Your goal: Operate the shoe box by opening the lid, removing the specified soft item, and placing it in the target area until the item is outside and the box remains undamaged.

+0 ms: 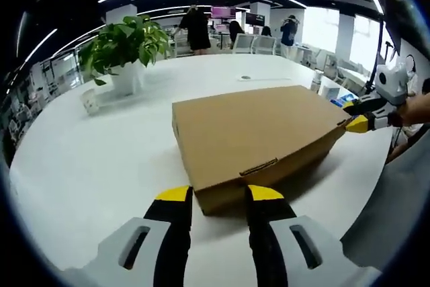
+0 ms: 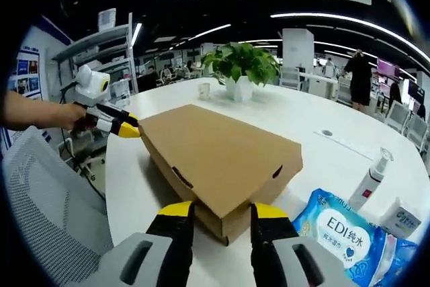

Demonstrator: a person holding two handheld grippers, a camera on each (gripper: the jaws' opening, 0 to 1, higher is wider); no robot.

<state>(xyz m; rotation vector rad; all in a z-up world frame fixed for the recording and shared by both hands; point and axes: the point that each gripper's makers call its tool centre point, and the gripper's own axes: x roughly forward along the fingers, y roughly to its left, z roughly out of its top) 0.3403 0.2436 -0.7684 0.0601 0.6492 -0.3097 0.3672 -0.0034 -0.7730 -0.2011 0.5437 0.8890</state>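
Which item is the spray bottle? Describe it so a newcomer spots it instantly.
Start at the flat brown cardboard shoe box on the round white table. Just beyond the blue wet-wipes pack stands a slim white spray bottle, the one upright, nozzle-topped thing among flat packs.

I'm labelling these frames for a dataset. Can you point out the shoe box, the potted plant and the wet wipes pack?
shoe box (image 1: 259, 132), left gripper view, on its closed lid.
potted plant (image 2: 240, 62), right gripper view, on its leaves.
wet wipes pack (image 2: 339, 230), right gripper view, on its printed front.
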